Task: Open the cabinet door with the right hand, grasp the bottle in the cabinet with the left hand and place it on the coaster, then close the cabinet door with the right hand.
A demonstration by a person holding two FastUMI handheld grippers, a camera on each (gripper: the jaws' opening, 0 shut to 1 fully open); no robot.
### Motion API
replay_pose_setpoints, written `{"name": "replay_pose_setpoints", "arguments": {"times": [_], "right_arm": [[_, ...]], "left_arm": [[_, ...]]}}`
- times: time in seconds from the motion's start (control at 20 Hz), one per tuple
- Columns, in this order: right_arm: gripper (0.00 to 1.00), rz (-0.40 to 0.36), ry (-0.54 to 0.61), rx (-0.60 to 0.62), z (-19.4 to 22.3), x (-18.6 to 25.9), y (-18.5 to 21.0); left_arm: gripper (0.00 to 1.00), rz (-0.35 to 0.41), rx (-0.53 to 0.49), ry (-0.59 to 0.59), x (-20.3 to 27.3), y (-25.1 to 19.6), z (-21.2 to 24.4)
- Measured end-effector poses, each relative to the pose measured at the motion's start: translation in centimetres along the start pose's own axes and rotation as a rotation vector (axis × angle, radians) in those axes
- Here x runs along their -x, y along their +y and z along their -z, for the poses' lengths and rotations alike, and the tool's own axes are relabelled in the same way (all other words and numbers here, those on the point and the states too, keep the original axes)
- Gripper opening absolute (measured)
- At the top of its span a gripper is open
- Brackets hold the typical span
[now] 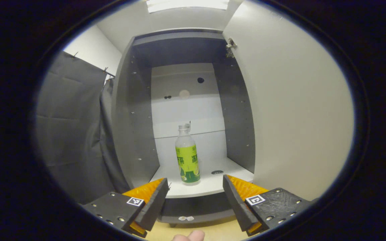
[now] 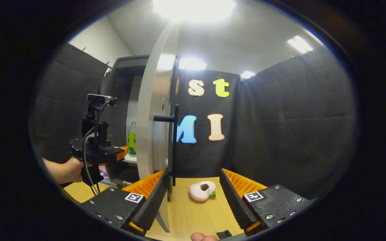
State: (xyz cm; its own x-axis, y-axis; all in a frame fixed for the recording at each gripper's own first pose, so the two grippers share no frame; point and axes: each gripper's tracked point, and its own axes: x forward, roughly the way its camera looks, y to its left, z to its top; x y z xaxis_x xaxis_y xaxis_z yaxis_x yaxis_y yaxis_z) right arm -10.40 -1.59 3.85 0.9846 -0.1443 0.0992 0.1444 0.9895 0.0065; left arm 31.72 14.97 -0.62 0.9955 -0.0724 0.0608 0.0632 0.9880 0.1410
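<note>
Your left gripper [image 1: 195, 187] faces the open cabinet [image 1: 139, 110], fingers spread and empty. The green-labelled bottle [image 1: 187, 155] stands upright on the cabinet's white shelf [image 1: 209, 187], straight ahead between the fingers but still apart from them. Your right gripper [image 2: 193, 190], fingers also spread, sits just beside the door [image 2: 152, 110] near its black handle [image 2: 173, 144]. Go in too fast or off-centre and a finger may tip the tall bottle. The coaster [image 2: 201, 191] waits on the tabletop [image 2: 193, 217].
</note>
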Motion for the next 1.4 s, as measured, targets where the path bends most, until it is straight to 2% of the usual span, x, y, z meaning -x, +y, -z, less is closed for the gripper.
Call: {"name": "replay_pose_setpoints", "arguments": {"times": [0.15, 0.2, 0.25, 0.35, 0.4, 0.45, 0.7, 0.75, 0.9, 0.95, 1.05, 1.1, 1.15, 1.25, 1.4], "right_arm": [[0.94, 0.051, -0.048, -0.011, -0.3, 0.1, -0.4], [0.94, 0.065, -0.055, -0.014, -0.2, 0.1, -0.4], [0.94, 0.074, -0.067, -0.019, -0.1, 0.2, -0.3], [0.93, 0.111, -0.097, -0.031, -0.3, 0.2, -0.2], [0.93, 0.121, -0.102, -0.045, -0.2, 0.3, -0.1], [0.92, 0.128, -0.108, -0.054, -0.2, 0.4, 0.0], [0.91, 0.171, -0.118, -0.061, 0.0, 0.6, 0.2], [0.91, 0.173, -0.121, -0.055, -0.1, 0.6, 0.3], [0.89, 0.191, -0.108, -0.038, 0.1, 0.8, 0.3], [0.88, 0.196, -0.104, -0.032, 0.0, 0.9, 0.3], [0.89, 0.198, -0.107, -0.030, -0.2, 1.0, 0.4], [0.88, 0.201, -0.108, -0.034, -0.1, 1.0, 0.4], [0.88, 0.204, -0.109, -0.037, -0.1, 1.1, 0.4], [0.88, 0.205, -0.111, -0.041, -0.2, 1.3, 0.4], [0.88, 0.203, -0.108, -0.040, -0.2, 1.2, 0.3]], "left_arm": [[0.98, 0.022, 0.003, -0.007, -3.2, -0.1, 0.7], [0.94, 0.020, -0.003, -0.009, -4.1, 0.1, 1.0], [0.98, 0.025, -0.009, -0.015, -5.2, 0.0, 1.1], [0.98, 0.036, -0.011, -0.026, -7.3, 0.1, 1.3], [0.89, 0.047, -0.006, -0.026, -8.0, 0.1, 1.4], [0.94, 0.043, 0.000, -0.031, -9.0, 0.3, 1.5], [0.94, 0.012, 0.032, -0.088, -12.0, 1.9, 0.6], [0.98, 0.011, 0.036, -0.095, -12.5, 2.0, 0.5], [0.98, -0.006, 0.052, -0.085, -14.7, 2.8, 1.0], [0.93, -0.008, 0.064, -0.079, -15.3, 2.9, 1.2], [0.98, 0.008, 0.087, -0.078, -16.1, 2.6, 1.2], [0.93, 0.018, 0.092, -0.086, -16.4, 2.3, 0.9], [0.98, 0.019, 0.091, -0.095, -16.4, 2.2, 0.8], [0.68, 0.007, 0.088, -0.092, -16.1, 2.2, 0.8], [0.68, 0.003, 0.106, -0.100, -15.7, 2.6, 0.5]]}}
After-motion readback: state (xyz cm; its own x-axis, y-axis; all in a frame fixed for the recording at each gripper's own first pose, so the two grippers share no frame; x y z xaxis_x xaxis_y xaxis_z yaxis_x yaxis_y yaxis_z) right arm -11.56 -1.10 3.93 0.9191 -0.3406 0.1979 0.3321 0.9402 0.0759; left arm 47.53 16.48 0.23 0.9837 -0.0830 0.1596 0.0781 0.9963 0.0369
